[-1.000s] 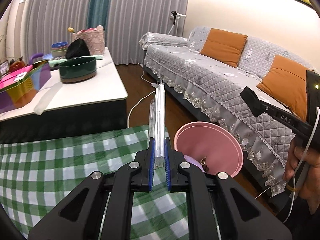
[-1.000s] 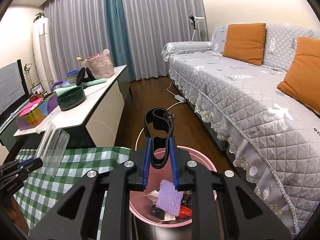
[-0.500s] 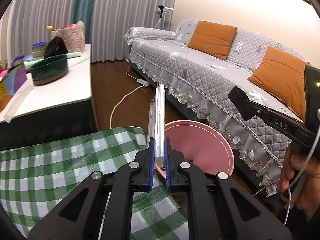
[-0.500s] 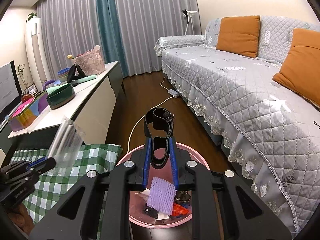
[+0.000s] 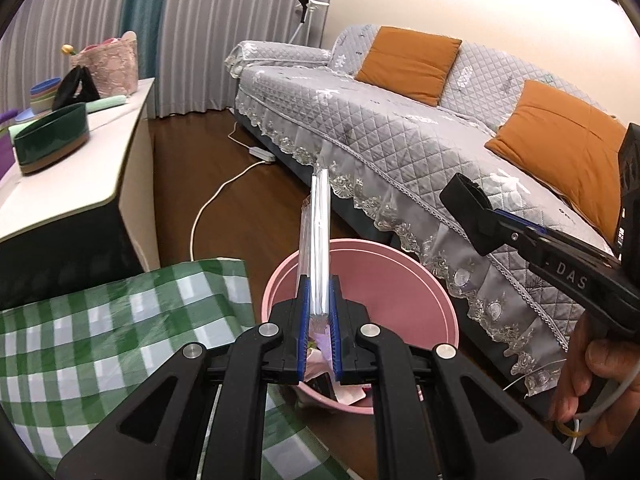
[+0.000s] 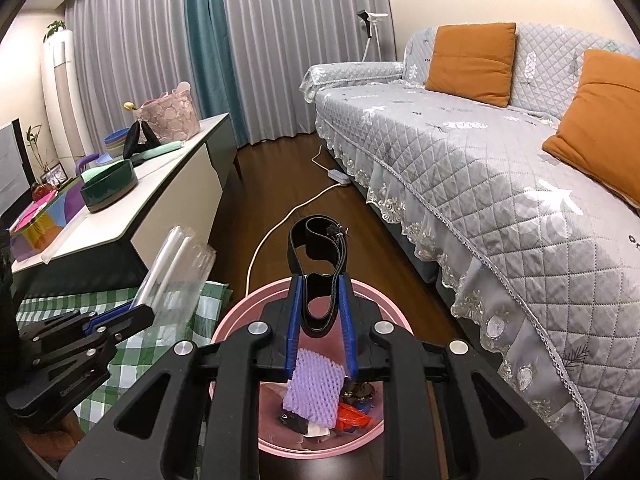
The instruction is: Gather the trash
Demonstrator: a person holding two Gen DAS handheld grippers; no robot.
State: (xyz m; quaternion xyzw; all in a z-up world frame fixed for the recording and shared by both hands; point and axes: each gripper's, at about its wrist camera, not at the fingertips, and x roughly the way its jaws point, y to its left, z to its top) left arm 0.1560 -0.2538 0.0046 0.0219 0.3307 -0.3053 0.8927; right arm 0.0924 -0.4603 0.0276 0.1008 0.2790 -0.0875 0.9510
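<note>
My left gripper is shut on a clear plastic wrapper and holds it upright over the near rim of the pink trash bin. My right gripper is shut on a black strap loop and holds it above the same bin. The bin holds a purple foam net and other scraps. The left gripper with the wrapper shows at the left of the right wrist view. The right gripper shows at the right of the left wrist view.
A green checked cloth covers the table beside the bin. A grey quilted sofa with orange cushions runs along the right. A low white cabinet with bowls and a basket stands at the left. A white cable lies on the wooden floor.
Both grippers have moved forward toward the bin. The left gripper with the wrapper has gone from over the checked cloth to over the bin's rim. Both stay shut on their items.
</note>
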